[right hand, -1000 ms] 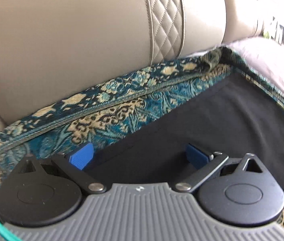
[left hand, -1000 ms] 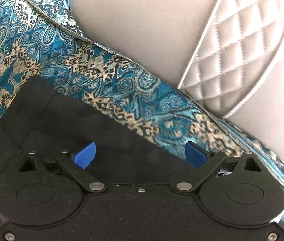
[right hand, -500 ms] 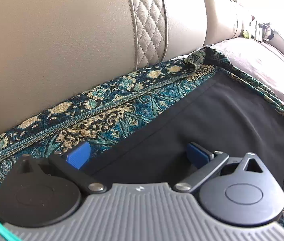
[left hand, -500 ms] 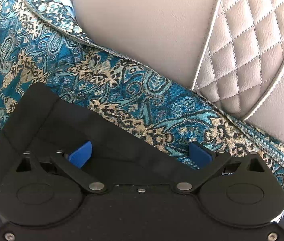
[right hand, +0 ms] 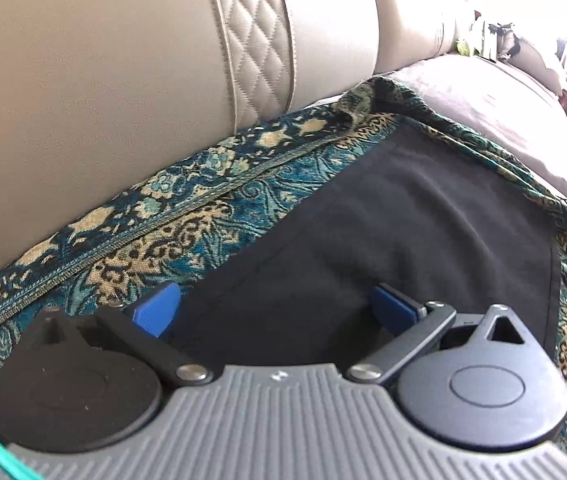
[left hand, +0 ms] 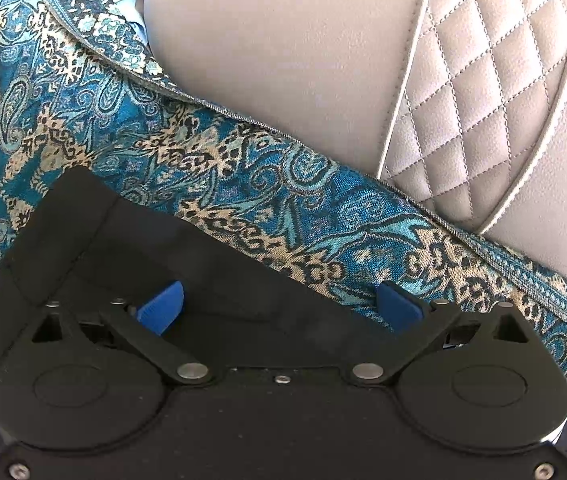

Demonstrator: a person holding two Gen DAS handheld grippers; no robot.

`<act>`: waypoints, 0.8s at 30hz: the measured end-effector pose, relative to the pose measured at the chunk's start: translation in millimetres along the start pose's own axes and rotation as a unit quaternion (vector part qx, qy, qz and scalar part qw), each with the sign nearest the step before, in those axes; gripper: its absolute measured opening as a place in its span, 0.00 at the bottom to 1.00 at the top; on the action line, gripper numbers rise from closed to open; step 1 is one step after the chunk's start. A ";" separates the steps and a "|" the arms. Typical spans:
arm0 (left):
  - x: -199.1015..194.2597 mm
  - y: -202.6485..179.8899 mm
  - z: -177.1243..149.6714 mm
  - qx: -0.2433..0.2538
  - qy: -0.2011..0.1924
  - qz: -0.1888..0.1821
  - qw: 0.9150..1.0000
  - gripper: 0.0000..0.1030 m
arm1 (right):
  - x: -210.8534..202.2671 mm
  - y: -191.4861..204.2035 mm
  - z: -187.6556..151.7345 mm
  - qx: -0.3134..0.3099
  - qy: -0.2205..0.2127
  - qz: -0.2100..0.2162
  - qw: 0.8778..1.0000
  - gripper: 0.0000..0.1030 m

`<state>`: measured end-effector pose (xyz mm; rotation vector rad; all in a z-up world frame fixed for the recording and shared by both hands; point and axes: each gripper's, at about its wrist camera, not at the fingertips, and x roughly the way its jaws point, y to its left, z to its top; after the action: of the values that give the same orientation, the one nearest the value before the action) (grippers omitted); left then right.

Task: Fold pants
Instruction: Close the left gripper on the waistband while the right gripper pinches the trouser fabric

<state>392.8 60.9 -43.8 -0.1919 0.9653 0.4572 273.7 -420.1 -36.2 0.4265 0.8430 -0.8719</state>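
The black pants (left hand: 123, 248) lie flat on a patterned throw, with their far edge running on a slant. My left gripper (left hand: 279, 306) hovers open over that edge. Its left pad (left hand: 161, 306) is above the black cloth and its right pad (left hand: 397, 306) is above the throw. In the right wrist view the pants (right hand: 423, 232) stretch away to the right. My right gripper (right hand: 277, 308) straddles their seamed edge. Its jaws are closing, still wide apart, and the pads do not press on the cloth.
A teal and gold patterned throw (left hand: 243, 168) covers the sofa seat (right hand: 163, 232). The beige leather backrest (left hand: 283, 60) with a quilted panel (right hand: 259, 60) rises just behind. A grey seat cushion (right hand: 503, 112) continues to the right, with wooden furniture beyond it.
Both views have tilted a little, and the right one now shows more of the sofa to the right. The left jaws have spread slightly wider. The pants lie as before.
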 end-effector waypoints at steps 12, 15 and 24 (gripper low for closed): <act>-20.2 13.1 -3.3 -0.016 -0.021 -0.009 1.000 0.15 | -7.9 -8.4 0.5 0.002 0.016 0.011 1.000 0.11; -23.7 28.0 -2.3 -0.040 -0.014 -0.042 0.998 0.02 | -8.0 -22.2 0.8 0.031 0.025 0.035 0.999 0.08; -60.9 61.7 -3.9 -0.047 -0.051 -0.109 0.992 0.01 | -27.4 -64.9 -6.3 0.060 -0.003 0.095 0.994 0.04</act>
<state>332.2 96.8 7.0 -0.3522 0.8117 0.3088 208.5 -440.9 -18.2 0.5997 0.7343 -0.7477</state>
